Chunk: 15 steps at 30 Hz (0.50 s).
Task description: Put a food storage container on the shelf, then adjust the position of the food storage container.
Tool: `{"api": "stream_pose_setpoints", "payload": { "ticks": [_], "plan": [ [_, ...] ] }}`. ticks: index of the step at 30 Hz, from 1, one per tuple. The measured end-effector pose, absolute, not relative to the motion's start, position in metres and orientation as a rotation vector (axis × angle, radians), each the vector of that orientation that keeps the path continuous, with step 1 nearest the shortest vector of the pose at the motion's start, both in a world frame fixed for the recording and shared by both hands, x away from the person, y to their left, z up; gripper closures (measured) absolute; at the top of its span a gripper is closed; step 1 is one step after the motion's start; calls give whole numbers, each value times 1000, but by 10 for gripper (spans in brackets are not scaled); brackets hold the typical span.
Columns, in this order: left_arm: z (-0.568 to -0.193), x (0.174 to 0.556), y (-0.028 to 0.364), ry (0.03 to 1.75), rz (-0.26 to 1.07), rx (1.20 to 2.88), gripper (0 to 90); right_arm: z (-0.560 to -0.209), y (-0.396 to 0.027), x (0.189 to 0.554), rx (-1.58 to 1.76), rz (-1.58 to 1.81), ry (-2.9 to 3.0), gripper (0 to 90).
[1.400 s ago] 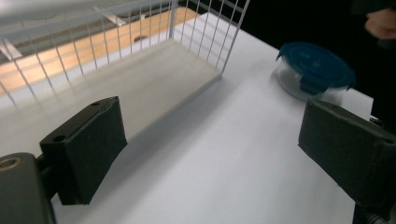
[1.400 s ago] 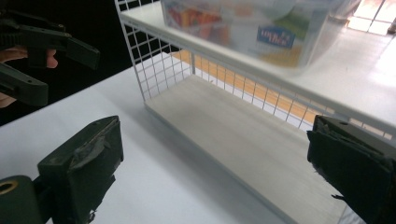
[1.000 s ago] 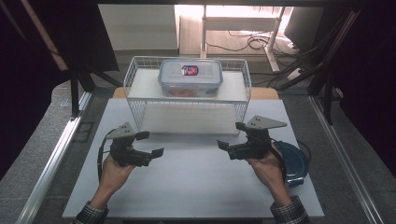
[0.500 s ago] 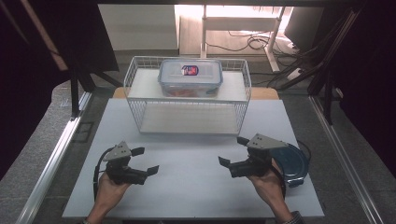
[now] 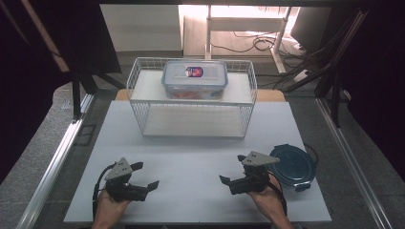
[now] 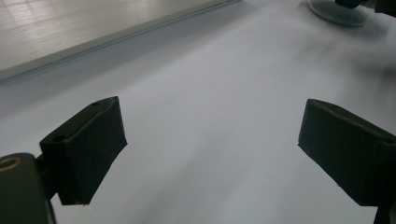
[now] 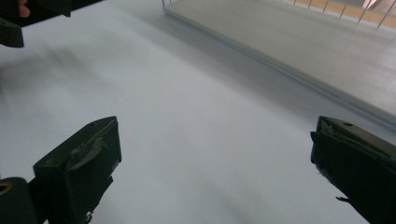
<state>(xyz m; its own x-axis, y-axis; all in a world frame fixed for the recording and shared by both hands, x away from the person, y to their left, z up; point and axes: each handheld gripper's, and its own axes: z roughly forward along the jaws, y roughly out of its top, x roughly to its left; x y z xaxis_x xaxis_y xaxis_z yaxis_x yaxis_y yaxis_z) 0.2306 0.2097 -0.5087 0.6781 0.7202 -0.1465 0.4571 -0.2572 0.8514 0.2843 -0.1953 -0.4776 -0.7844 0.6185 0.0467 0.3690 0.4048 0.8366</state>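
1. Left tongs (image 5: 147, 175) and right tongs (image 5: 231, 168) — both spread apart, empty, low over the counter (image 5: 191, 191).
2. Dark blue lid (image 5: 292, 165) flat on counter — just beside right tongs.
3. Lidded container (image 5: 195, 78) atop wire basket (image 5: 138, 107), well apart.

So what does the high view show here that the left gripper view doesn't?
High view alone: the wire rack at the back of the table, the clear lidded box on its upper shelf, both hands, and the left gripper seen whole. Left gripper view alone: a close look at its own two black jaws, spread wide with nothing between them. Both: the white table and the round blue lid beside the right gripper.
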Motion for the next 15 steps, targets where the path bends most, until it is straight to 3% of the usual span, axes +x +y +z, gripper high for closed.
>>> {"api": "stream_pose_setpoints", "payload": {
  "ticks": [15],
  "plan": [
    [-513,234,214,935,291,1896,72,-466,-196,284,938,1261,2434,4]
  ]
}}
